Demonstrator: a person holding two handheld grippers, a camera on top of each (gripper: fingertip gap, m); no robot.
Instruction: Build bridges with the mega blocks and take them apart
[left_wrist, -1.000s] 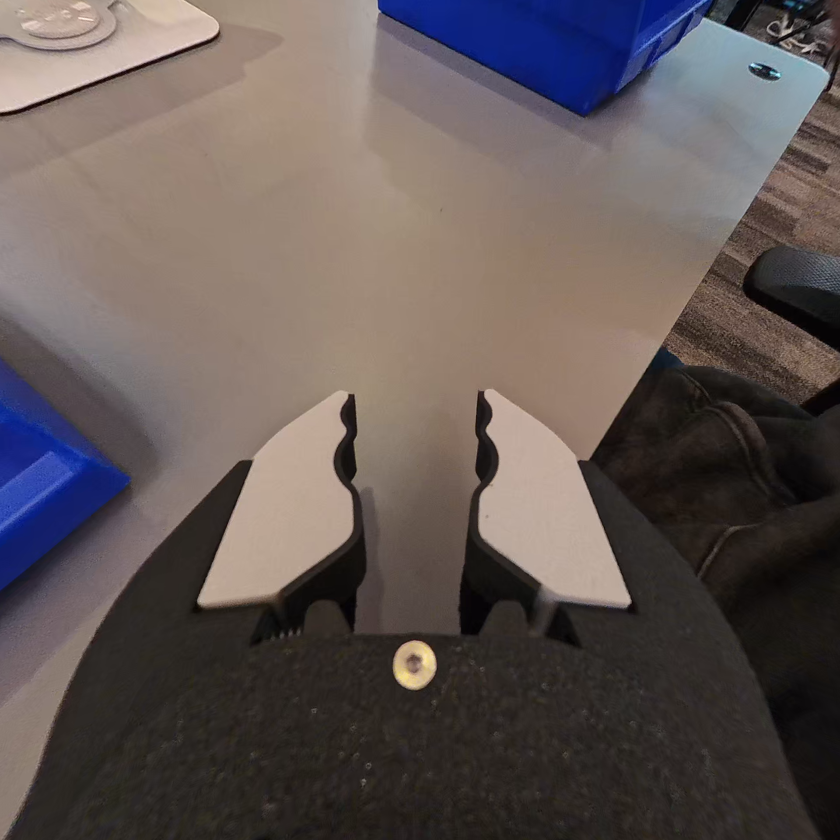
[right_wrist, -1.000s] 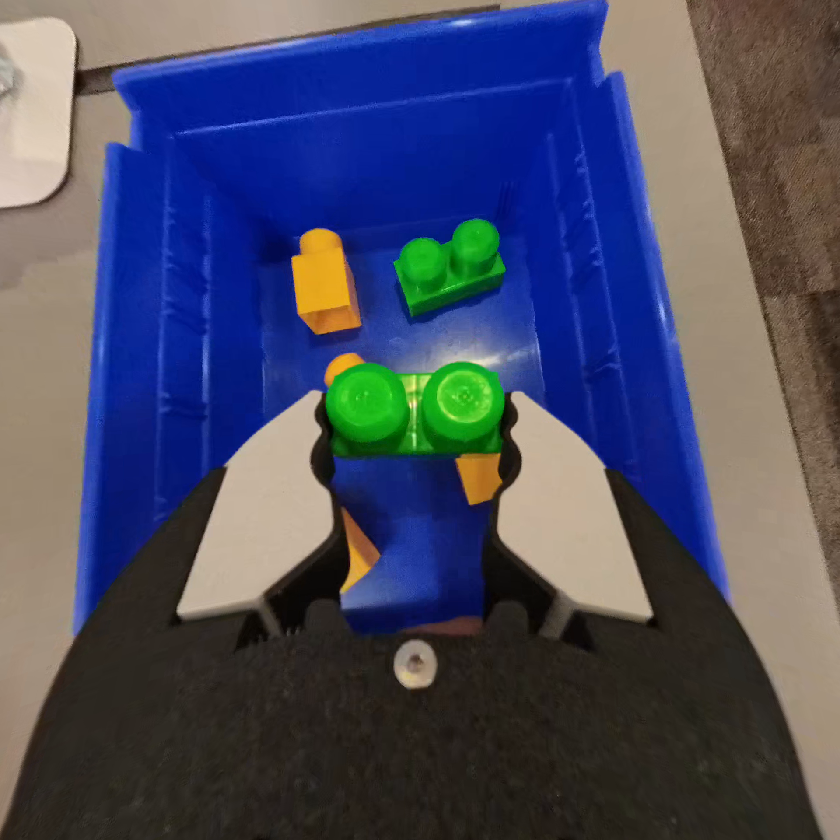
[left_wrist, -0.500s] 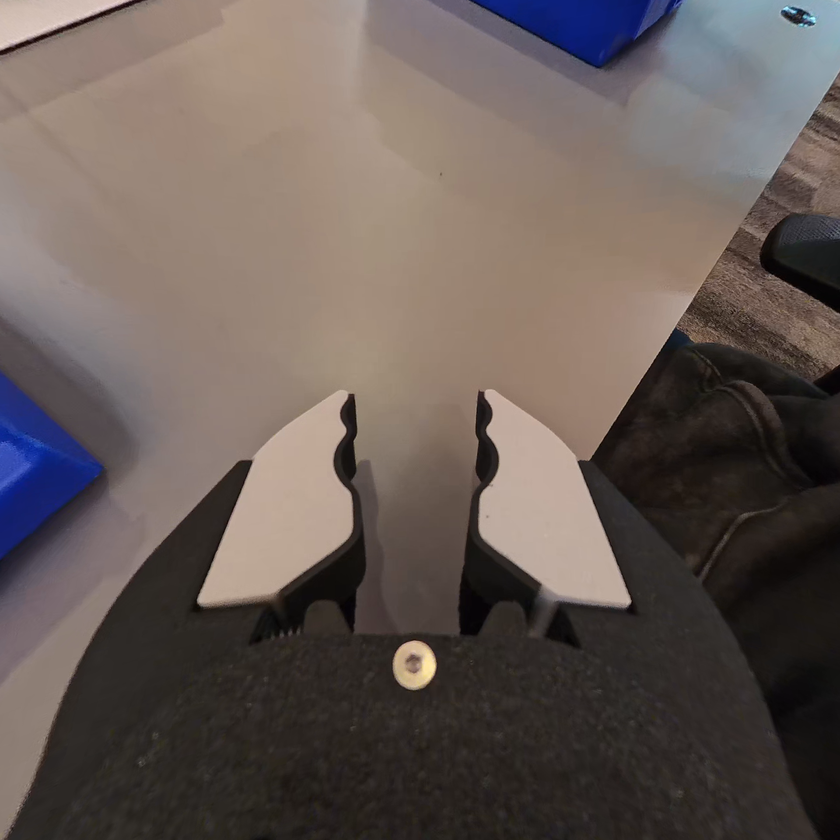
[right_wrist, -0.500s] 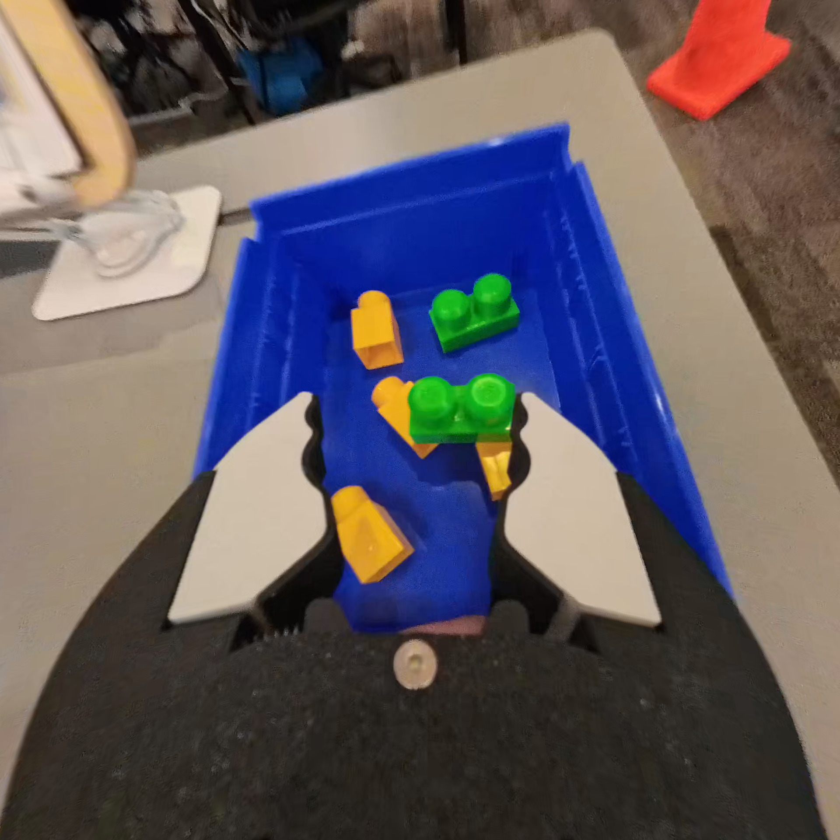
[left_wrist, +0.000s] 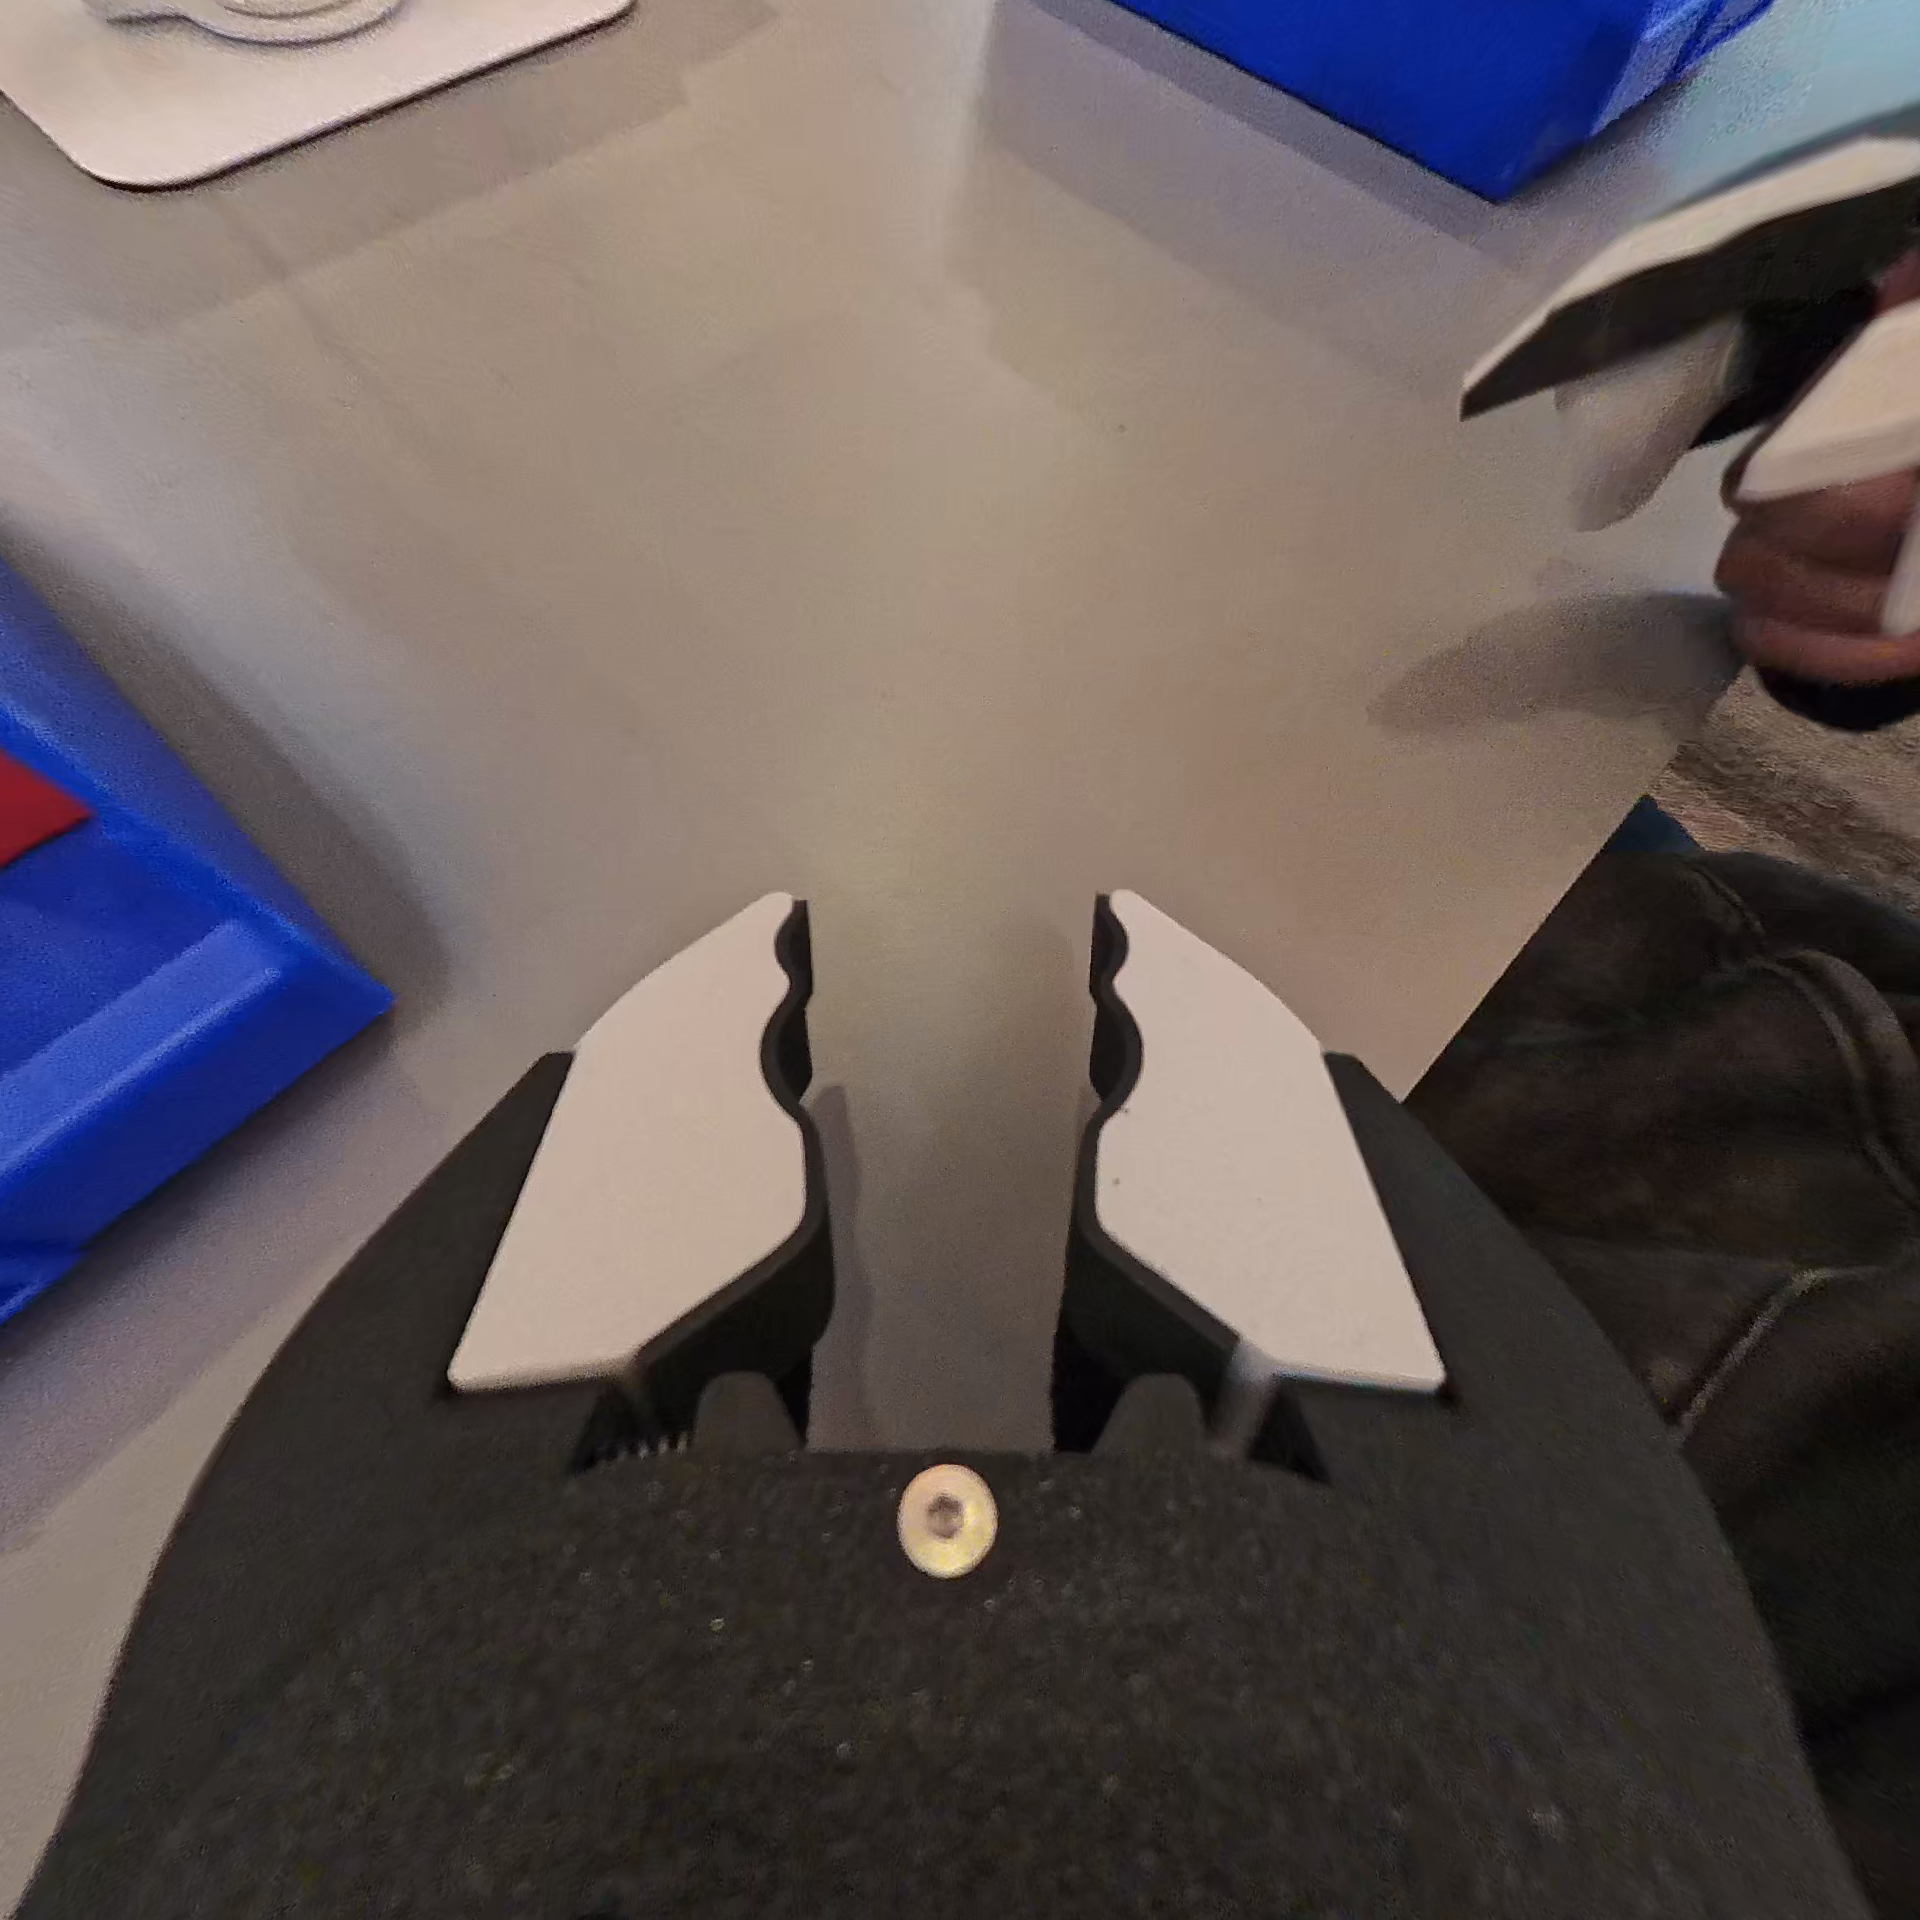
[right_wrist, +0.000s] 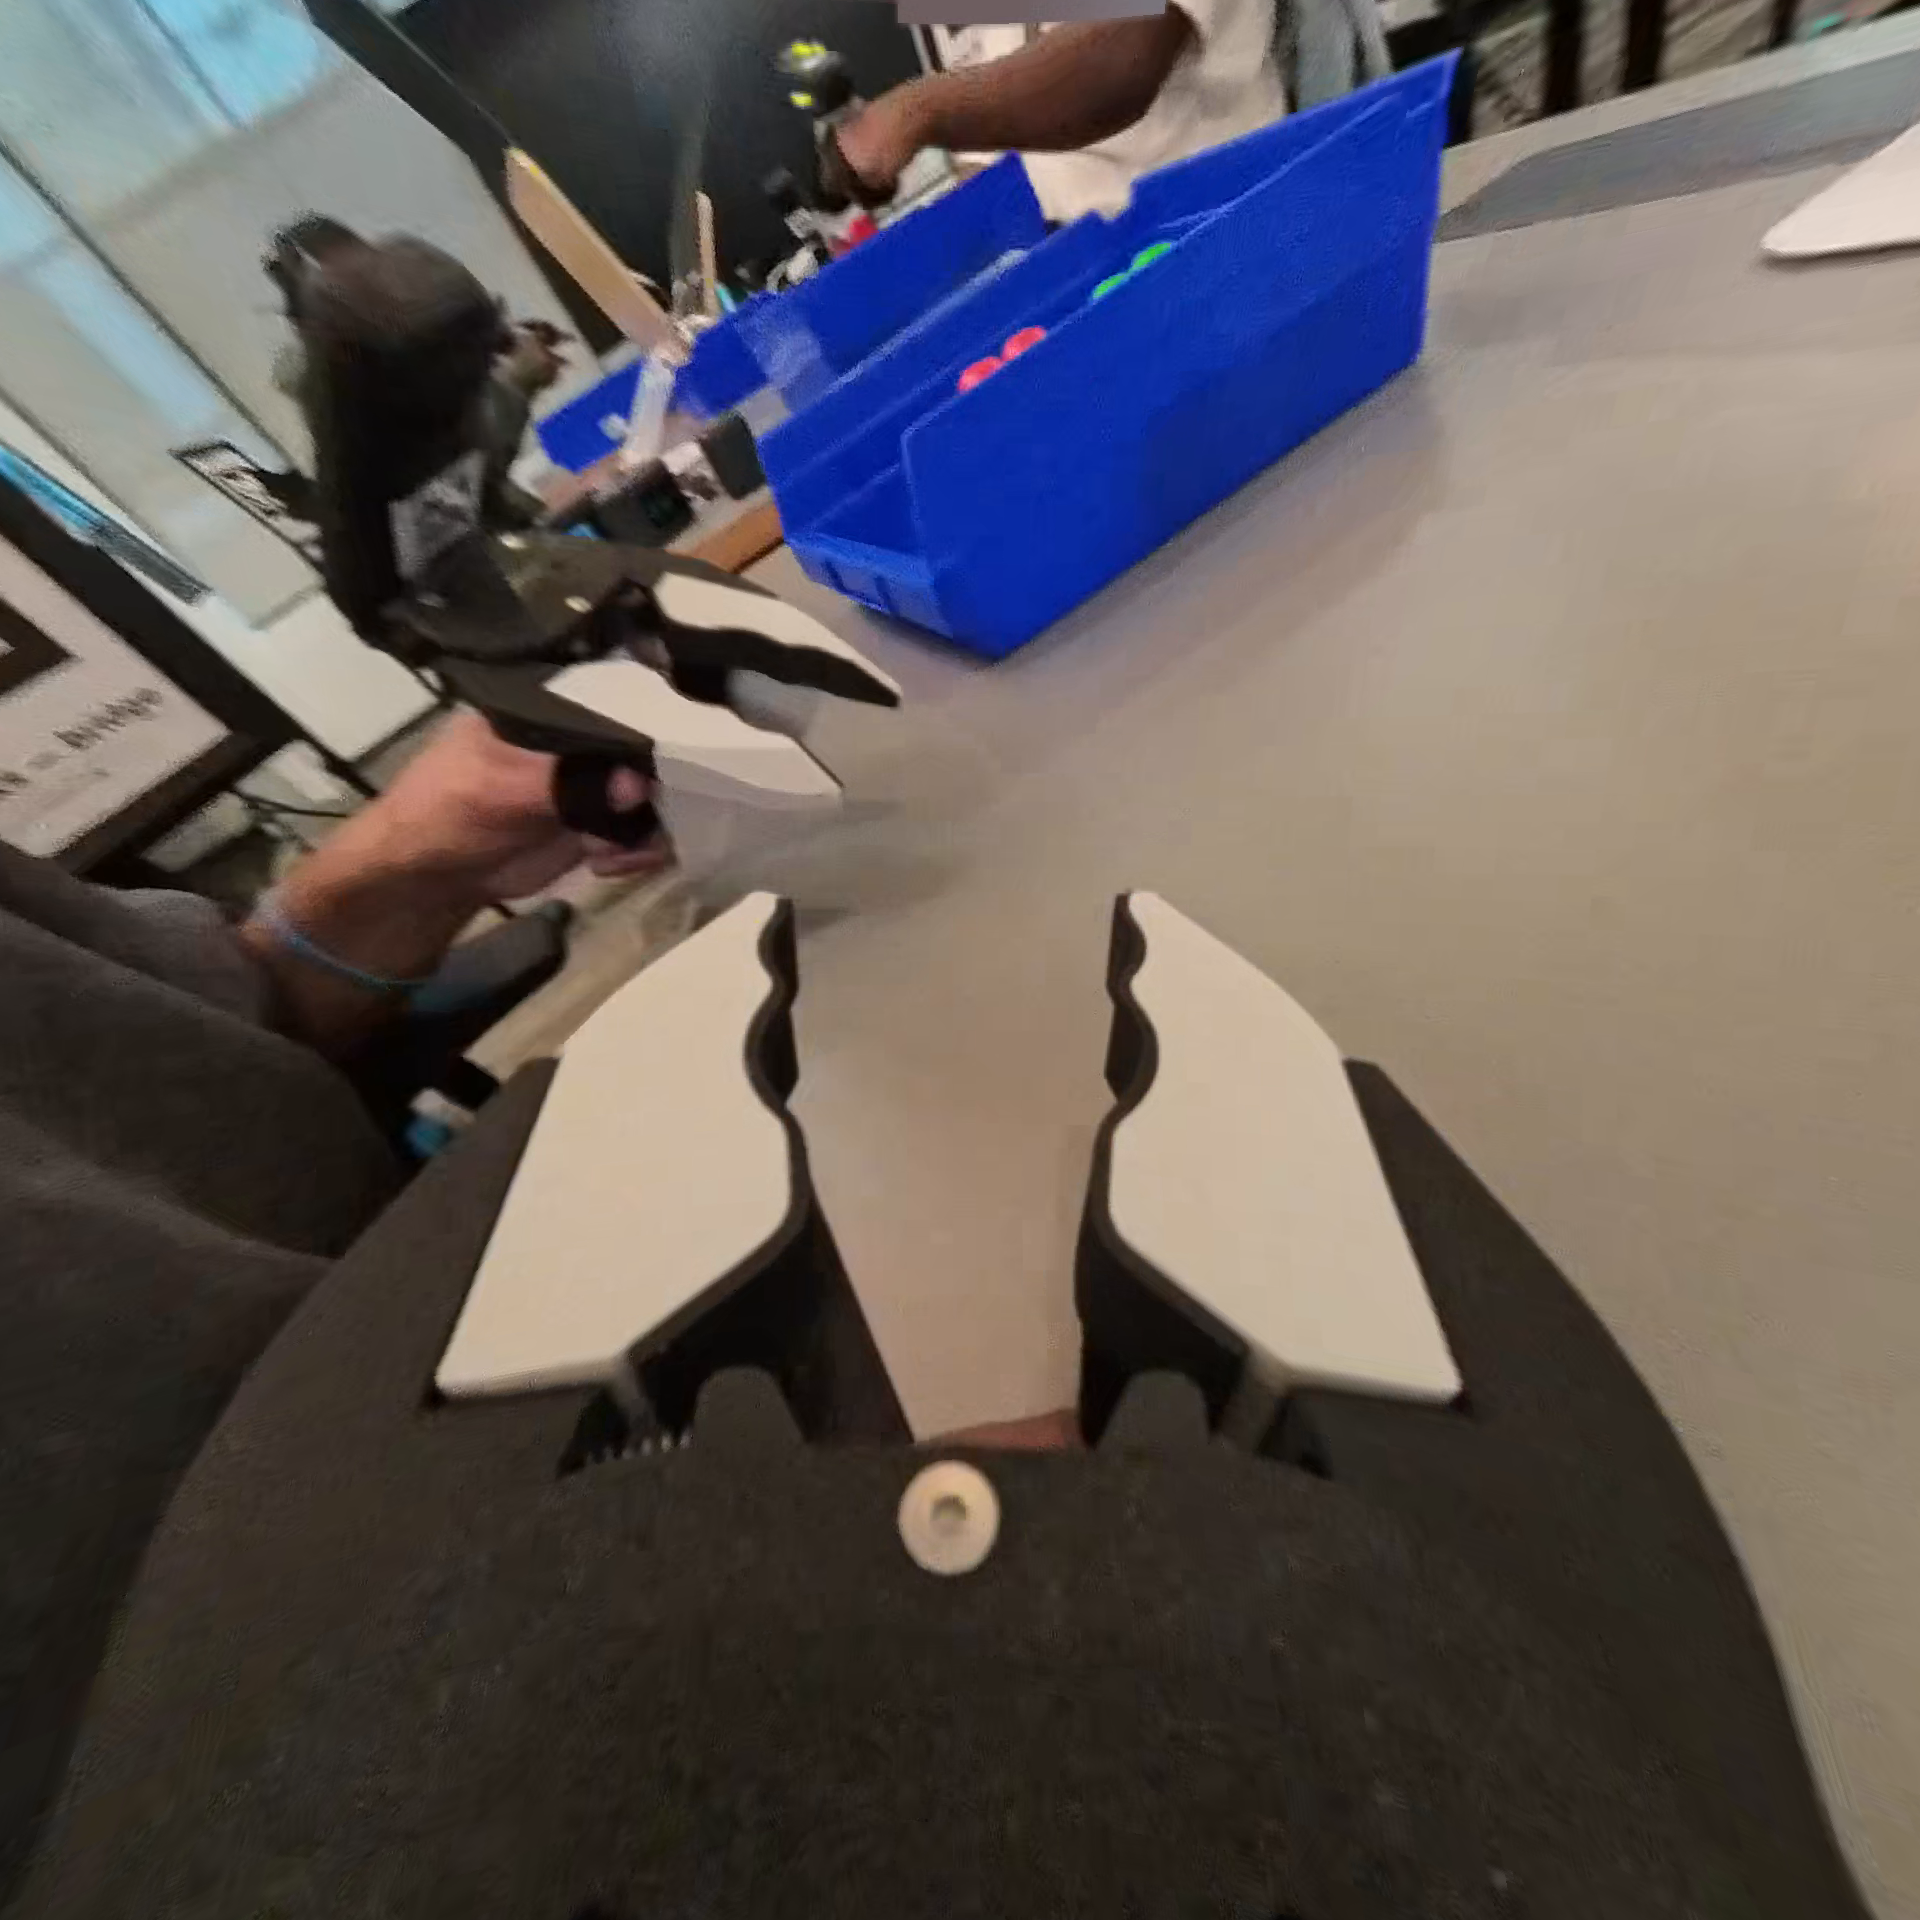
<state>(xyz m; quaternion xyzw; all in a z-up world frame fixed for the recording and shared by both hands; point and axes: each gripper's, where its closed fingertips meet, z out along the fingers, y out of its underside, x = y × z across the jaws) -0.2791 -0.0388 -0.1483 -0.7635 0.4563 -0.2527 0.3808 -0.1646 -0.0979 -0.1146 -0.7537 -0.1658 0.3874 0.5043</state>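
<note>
Right wrist view is showing the mega blocks only as small coloured tops: red studs (right_wrist: 1000, 358) and green studs (right_wrist: 1132, 268) peeking above the wall of a blue bin (right_wrist: 1143, 436) that is sitting on the grey desk (right_wrist: 1507, 790), well ahead of both tongs. Nothing is lying on the bare desk between the bin and the tools. The right tongs (right_wrist: 948, 914) are hovering over the desk edge with their white fingers spread and nothing between them. Off to their left, the left tongs (right_wrist: 831, 717) are reaching over the desk edge, held by a hand (right_wrist: 488, 831) wearing a thin blue band at the wrist; their jaws are also standing apart and gripping nothing. Behind the first bin more blue bins are lining up, and a person in a white top is working at the far end, with a blurred dark shape nearer the left.

Left wrist view is looking down on the left tongs (left_wrist: 945, 914), fingers parted over plain grey desk (left_wrist: 831, 520). A blue bin (left_wrist: 156, 997) with a sliver of red inside is lying at the left edge, another blue bin (left_wrist: 1455, 73) is sitting at the top right, and a pale flat pad (left_wrist: 312, 94) is resting at the top left. The right tongs (left_wrist: 1621, 416) are entering from the right, blurred, above the desk
</note>
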